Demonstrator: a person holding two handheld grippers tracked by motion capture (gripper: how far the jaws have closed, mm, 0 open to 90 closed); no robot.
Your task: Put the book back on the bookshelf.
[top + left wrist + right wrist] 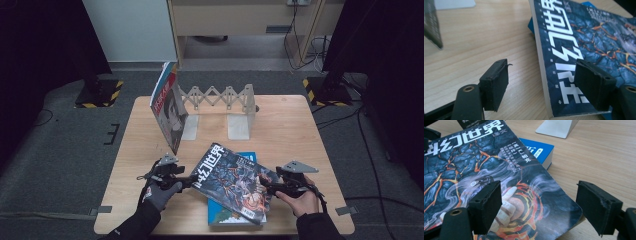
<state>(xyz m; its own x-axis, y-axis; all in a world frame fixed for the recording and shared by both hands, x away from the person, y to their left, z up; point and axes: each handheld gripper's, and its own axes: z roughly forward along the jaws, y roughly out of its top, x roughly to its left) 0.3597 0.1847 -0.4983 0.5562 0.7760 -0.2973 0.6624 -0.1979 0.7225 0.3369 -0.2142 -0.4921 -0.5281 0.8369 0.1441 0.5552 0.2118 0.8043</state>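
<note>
A dark magazine point(232, 182) with a lava-pattern cover and white characters lies askew on a blue book point(247, 157) near the table's front edge. My left gripper point(189, 181) is at the magazine's left edge. In the left gripper view it point(541, 70) stands open astride the spine of the magazine point(584, 37), one jaw over the bare wood and the other above the cover. My right gripper point(265, 187) is at the magazine's right corner. It point(539, 192) is open too, with the curled corner of the magazine point(486, 170) between the jaws and the blue book point(539, 151) beyond.
The wooden table point(280, 125) carries an expandable grey bookend rack point(220, 97) at the back. A book with a red and blue cover point(169, 107) leans upright against its left end. One bookend base point(557, 127) lies past the blue book. Dark floor surrounds the table.
</note>
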